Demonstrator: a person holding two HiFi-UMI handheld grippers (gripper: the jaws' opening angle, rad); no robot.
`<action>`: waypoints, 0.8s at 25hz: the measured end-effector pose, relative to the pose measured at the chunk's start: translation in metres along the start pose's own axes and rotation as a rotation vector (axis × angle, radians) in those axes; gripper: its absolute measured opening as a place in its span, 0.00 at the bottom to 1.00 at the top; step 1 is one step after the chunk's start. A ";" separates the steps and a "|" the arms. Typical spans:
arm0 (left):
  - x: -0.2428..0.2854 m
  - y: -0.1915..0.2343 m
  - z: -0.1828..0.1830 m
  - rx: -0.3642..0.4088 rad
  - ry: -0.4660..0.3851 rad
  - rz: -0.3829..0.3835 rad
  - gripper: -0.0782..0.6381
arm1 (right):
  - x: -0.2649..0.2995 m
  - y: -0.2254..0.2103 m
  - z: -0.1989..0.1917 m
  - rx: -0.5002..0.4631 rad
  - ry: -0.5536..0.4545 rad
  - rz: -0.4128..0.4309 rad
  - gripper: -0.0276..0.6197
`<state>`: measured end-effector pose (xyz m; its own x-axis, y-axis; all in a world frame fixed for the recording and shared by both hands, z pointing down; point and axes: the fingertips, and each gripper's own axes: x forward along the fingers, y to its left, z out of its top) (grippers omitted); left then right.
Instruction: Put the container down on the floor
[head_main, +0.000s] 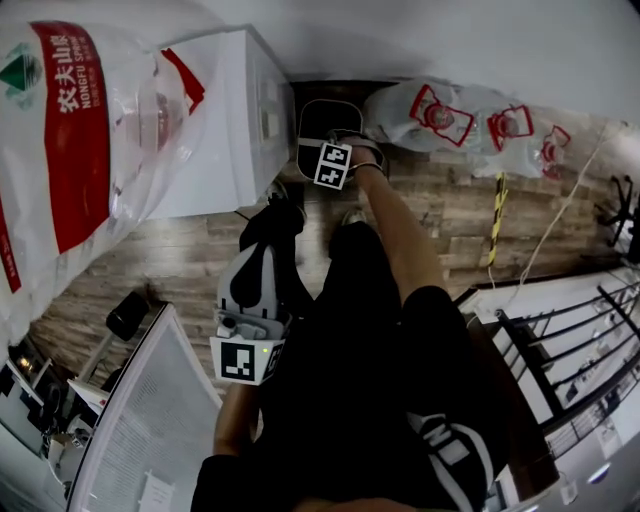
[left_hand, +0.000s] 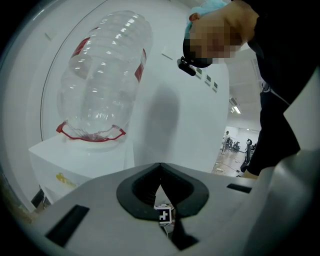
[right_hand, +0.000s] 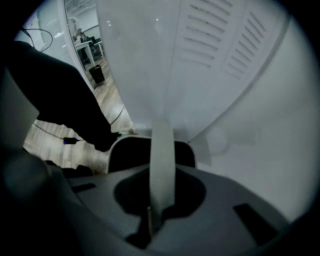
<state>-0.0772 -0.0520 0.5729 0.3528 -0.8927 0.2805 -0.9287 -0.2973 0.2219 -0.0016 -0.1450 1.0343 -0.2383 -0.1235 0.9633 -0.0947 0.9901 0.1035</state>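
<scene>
While my left gripper (left_hand: 160, 192) sits closed and empty near my body, my right gripper (right_hand: 161, 197) is clamped on the container's pale handle (right_hand: 162, 155). The container (head_main: 322, 122) hangs low beside the water dispenser (head_main: 225, 120), so I judge touchdown on the floor (head_main: 440, 210) and release remain.

Dressed in a black short-sleeved top (head_main: 340, 400) with a white print (head_main: 452, 450) low down. White-and-black shell on the left gripper (head_main: 272, 225); square-marker cube on it and the right gripper (head_main: 328, 135).
</scene>
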 end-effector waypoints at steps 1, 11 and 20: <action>0.001 0.003 -0.005 -0.002 0.002 0.006 0.15 | 0.007 -0.003 0.001 -0.011 0.001 -0.008 0.09; 0.021 0.023 -0.028 -0.017 -0.001 0.000 0.15 | 0.058 -0.038 0.014 -0.090 -0.004 -0.087 0.09; 0.019 0.029 -0.060 -0.037 0.058 0.000 0.15 | 0.100 -0.026 0.014 -0.221 0.014 -0.100 0.09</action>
<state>-0.0906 -0.0572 0.6403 0.3597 -0.8714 0.3336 -0.9243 -0.2837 0.2555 -0.0367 -0.1840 1.1249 -0.2253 -0.2223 0.9486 0.0973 0.9636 0.2490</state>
